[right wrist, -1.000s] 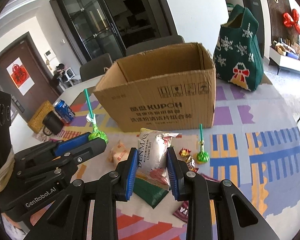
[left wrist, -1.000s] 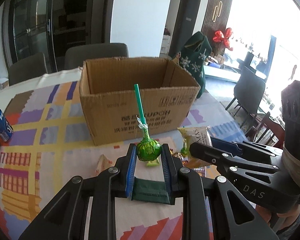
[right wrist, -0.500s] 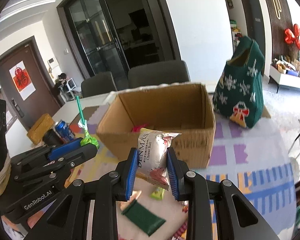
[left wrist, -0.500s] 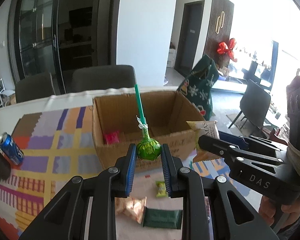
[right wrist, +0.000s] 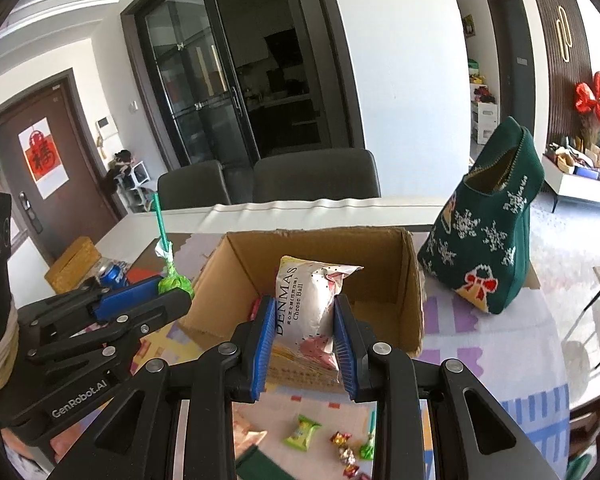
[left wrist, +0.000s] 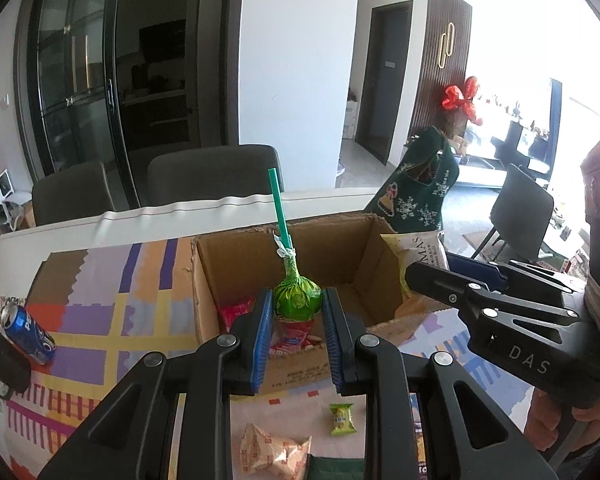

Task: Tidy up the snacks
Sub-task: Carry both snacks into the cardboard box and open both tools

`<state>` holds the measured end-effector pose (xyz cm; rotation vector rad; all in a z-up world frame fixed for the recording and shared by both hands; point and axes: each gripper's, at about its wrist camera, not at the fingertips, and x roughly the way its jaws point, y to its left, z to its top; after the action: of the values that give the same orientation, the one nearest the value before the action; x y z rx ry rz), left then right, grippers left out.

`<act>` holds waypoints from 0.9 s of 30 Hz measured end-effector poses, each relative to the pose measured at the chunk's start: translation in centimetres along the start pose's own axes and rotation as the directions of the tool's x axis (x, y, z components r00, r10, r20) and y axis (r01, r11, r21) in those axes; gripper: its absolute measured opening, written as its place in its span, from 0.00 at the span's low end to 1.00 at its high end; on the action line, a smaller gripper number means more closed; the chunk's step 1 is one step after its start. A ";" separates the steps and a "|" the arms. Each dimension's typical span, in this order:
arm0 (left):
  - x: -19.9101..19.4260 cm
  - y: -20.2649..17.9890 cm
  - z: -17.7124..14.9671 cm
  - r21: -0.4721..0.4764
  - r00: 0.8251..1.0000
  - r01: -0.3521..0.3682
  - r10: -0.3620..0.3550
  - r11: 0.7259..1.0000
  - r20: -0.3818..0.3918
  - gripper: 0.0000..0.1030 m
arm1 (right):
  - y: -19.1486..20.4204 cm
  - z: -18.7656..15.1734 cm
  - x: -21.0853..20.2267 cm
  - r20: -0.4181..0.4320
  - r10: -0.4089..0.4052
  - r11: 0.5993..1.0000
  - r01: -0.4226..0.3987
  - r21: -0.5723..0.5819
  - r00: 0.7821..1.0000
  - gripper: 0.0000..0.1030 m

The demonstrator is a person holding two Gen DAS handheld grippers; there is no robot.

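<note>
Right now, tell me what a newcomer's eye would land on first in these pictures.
First, the green lollipop pinched upright in the left gripper, its stick pointing up, above the open cardboard box. Next, the silver Denmas cheese ball bag clamped in the right gripper, also over the box. To the box's right stands a dark green Christmas stocking bag.
</note>
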<state>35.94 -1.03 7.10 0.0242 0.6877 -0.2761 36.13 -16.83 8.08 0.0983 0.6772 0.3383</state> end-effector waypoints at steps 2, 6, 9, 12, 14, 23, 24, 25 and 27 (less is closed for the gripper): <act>0.8 0.3 0.4 -0.005 1.000 -0.001 0.001 1.000 -0.013 0.25 | -0.1 0.4 0.6 -0.006 -0.001 1.000 0.001 -0.005 1.000 0.29; 2.1 0.9 0.8 -0.011 0.999 -0.006 0.006 1.000 -0.038 0.25 | -0.3 1.1 1.9 -0.017 -0.006 1.000 0.006 -0.009 1.000 0.29; 3.3 1.1 1.1 -0.014 0.998 -0.013 0.012 1.000 -0.056 0.25 | -0.5 1.4 2.8 -0.028 -0.008 1.000 0.008 -0.010 1.000 0.29; 4.4 1.3 1.2 -0.017 0.997 -0.016 0.014 1.000 -0.075 0.25 | -0.8 1.6 3.7 -0.040 -0.009 1.000 0.009 -0.010 0.999 0.29; 5.1 1.4 1.3 -0.016 0.996 -0.019 0.018 1.000 -0.086 0.25 | -1.0 1.7 4.2 -0.048 -0.012 1.000 0.011 -0.012 0.999 0.29; 5.2 1.6 0.9 -0.030 0.993 -0.086 0.083 0.996 -0.081 0.52 | -1.6 1.9 5.4 -0.048 -0.087 0.996 0.086 -0.023 0.995 0.46; 5.0 1.5 0.8 -0.027 0.993 -0.090 0.088 0.996 -0.079 0.52 | -1.7 1.8 5.2 -0.038 -0.093 0.995 0.092 -0.024 0.995 0.46; 4.8 1.5 0.7 -0.027 0.993 -0.094 0.091 0.995 -0.078 0.52 | -1.7 1.7 4.9 -0.031 -0.092 0.995 0.091 -0.027 0.995 0.46; 4.1 1.2 0.5 -0.028 0.993 -0.093 0.091 0.995 -0.075 0.54 | -1.7 1.4 4.5 -0.029 -0.091 0.995 0.090 -0.031 0.995 0.46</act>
<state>39.57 -0.94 4.81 0.0359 0.7624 -0.1761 40.73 -16.87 6.20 0.0344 0.7045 0.2626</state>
